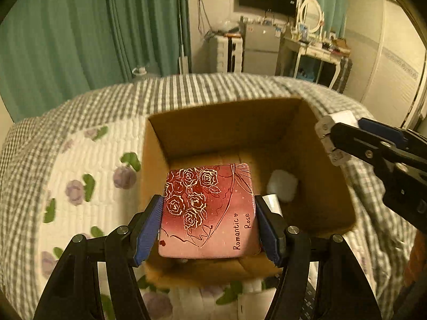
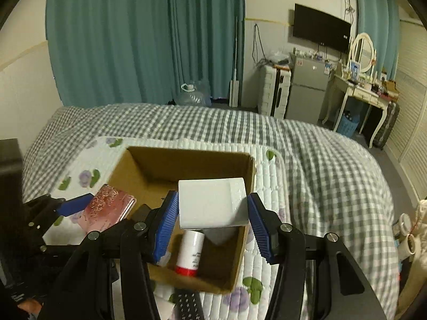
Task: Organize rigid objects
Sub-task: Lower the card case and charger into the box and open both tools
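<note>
The pink rose tin [image 1: 209, 210] is clenched flat in the left gripper [image 1: 209, 224] above the cardboard box [image 1: 328, 186], near its front edge. The right gripper [image 2: 212, 213] grasps a white box [image 2: 210, 202] over the same opening. Inside lie a white bottle [image 2: 190, 250] and perhaps a cotton pad [image 1: 283, 186]. The bed [image 2: 333, 165] spreads clear all around.

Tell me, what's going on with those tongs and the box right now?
Left tongs shut on pink rose box. Right tongs shut on white box. Both above open cardboard box. Nothing blocking.

Teal curtains [image 2: 144, 40], a wall-mounted television [image 2: 321, 30], a small fridge [image 2: 309, 88] and a white dressing table [image 2: 357, 93].
</note>
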A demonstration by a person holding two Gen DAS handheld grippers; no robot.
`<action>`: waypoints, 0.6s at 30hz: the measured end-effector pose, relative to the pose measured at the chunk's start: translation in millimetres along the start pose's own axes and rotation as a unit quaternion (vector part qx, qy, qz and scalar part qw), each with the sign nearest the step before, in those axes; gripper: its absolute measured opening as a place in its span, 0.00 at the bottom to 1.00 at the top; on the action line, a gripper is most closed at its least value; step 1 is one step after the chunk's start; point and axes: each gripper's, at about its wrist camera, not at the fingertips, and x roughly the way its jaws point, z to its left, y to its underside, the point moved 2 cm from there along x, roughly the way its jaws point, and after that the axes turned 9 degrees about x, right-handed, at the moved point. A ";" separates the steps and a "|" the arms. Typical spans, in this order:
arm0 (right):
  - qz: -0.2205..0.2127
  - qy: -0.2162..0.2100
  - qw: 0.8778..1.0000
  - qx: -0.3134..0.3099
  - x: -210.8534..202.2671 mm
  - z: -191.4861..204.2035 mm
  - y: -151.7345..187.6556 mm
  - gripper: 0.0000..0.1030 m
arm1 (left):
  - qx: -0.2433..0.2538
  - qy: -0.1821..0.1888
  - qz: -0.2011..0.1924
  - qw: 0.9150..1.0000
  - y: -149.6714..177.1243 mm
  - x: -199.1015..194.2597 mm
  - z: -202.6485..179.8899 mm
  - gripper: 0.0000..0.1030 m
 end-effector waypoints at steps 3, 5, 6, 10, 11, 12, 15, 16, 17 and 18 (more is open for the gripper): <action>0.007 0.003 1.000 -0.003 21.7 -9.8 6.7 0.51 | 0.002 0.004 0.007 1.000 2.7 21.7 -2.7 0.66; 0.009 0.002 1.000 -0.009 30.9 -11.8 9.9 0.51 | 0.003 0.008 0.007 1.000 3.6 28.2 -5.3 0.66; 0.008 -0.001 1.000 -0.010 33.7 -12.2 10.2 0.51 | 0.003 0.015 0.006 1.000 4.0 30.6 -5.9 0.66; -0.006 -0.006 1.000 -0.004 36.7 -15.2 9.5 0.51 | 0.002 0.033 0.014 0.999 3.4 32.6 -2.7 0.67; -0.011 -0.007 1.000 -0.004 35.7 -14.7 8.7 0.51 | 0.002 0.029 0.015 0.999 3.2 30.7 -1.0 0.67; -0.013 -0.008 1.000 -0.004 34.6 -14.3 7.6 0.51 | 0.000 0.025 0.015 1.000 3.1 28.0 1.1 0.67; -0.011 -0.011 1.000 0.000 33.0 -12.0 5.6 0.51 | -0.007 0.022 0.003 1.000 1.5 17.5 7.3 0.73; -0.009 -0.009 1.000 -0.001 32.1 -10.5 6.0 0.51 | -0.007 0.020 -0.005 1.000 -0.2 11.0 8.7 0.79; -0.006 -0.007 1.000 -0.002 32.8 -9.3 6.3 0.51 | -0.005 0.017 -0.010 1.000 -2.1 6.4 9.5 0.80; -0.004 -0.007 1.000 -0.001 32.9 -8.5 6.5 0.51 | -0.002 0.014 -0.014 1.000 -3.5 0.7 10.2 0.80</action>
